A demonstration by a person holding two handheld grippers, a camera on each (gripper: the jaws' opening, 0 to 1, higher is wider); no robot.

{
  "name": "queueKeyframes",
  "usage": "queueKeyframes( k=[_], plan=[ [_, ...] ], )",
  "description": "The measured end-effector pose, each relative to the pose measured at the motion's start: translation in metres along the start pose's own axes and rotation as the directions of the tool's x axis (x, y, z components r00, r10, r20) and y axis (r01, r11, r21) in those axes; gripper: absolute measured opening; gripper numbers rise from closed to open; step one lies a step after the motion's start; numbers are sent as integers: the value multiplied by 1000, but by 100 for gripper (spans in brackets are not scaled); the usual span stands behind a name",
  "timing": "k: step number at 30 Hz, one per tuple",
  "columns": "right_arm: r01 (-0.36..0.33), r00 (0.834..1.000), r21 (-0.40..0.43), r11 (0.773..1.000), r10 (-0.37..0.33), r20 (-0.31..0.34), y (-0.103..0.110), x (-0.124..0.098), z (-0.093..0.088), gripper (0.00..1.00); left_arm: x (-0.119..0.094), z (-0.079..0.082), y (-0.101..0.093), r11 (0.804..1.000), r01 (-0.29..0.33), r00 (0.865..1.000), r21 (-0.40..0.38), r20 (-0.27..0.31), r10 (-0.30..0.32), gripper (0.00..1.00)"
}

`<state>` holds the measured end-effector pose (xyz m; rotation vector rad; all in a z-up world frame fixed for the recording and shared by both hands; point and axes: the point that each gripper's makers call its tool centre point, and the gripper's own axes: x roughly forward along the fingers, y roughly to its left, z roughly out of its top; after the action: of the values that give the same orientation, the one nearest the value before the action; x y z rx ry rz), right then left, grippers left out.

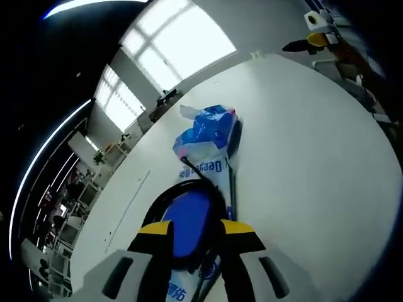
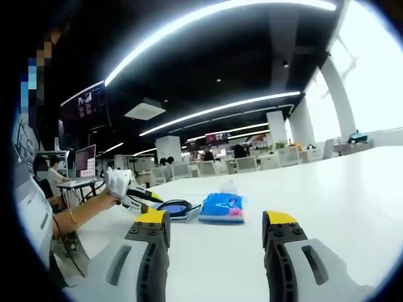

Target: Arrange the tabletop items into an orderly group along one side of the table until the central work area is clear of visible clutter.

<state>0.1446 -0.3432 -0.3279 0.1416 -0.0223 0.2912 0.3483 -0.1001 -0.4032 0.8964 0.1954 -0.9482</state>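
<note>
Left gripper view: the left gripper point(image 1: 196, 234) is seen low over a smooth, matte white table point(image 1: 315, 163). Its two jaws, grey plastic with yellow-and-black tips, are closed in on a blue, glossy, oval object with a black rim point(image 1: 189, 217); the tips sit against its two sides. What the object is cannot be told; a thin black cord or strap loops around its rim. Directly beyond it, touching or overlapping it, a soft tissue pack point(image 1: 208, 135) is laid lengthwise: crinkled plastic film, blue and white with a pink patch and blue lettering, a white tissue standing out of its far end. The pack lies near the middle of the tabletop, bare white surface around it.

Right gripper view: the right gripper point(image 2: 217, 228) is held above the table point(image 2: 352, 189) with jaws spread wide apart, nothing between them; the same grey bodies with yellow-black tips. Between the jaws, further off, the tissue pack point(image 2: 221, 207) is seen flat on the table, pillow-shaped and shiny. Just beside it, toward the left, the blue black-rimmed object point(image 2: 176, 208) rests on the surface, with the other gripper's yellow-tipped jaws at it, held by a white-gloved hand point(image 2: 118, 185). A seated person's forearm and pale sleeve point(image 2: 38, 214) are seen at the table's edge.
</note>
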Motion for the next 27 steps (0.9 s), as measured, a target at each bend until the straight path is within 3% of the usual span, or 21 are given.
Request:
queueKeyframes(
  k=[4, 10, 19, 23, 27],
  plan=[
    [-2, 1000, -5, 1000, 2, -5, 1, 0, 0, 57, -1, 5, -4, 999, 44, 999, -9, 10, -43, 25],
    [-3, 1000, -7, 1000, 3, -7, 1, 0, 1, 57, 7, 0, -14, 994, 105, 994, 35, -41, -104, 25],
    [-1, 1000, -9, 1000, 1, -13, 0, -1, 0, 57, 8, 0, -10, 992, 107, 993, 66, -56, -104, 22],
    [4, 1000, -9, 1000, -4, -15, 0, -1, 0, 56, 14, -7, -13, 979, 175, 980, 100, -113, -164, 19],
    [-2, 1000, -9, 1000, 1, -23, 1, 0, -2, 57, 19, -9, -18, 972, 208, 973, 105, -126, -195, 12]
  ],
)
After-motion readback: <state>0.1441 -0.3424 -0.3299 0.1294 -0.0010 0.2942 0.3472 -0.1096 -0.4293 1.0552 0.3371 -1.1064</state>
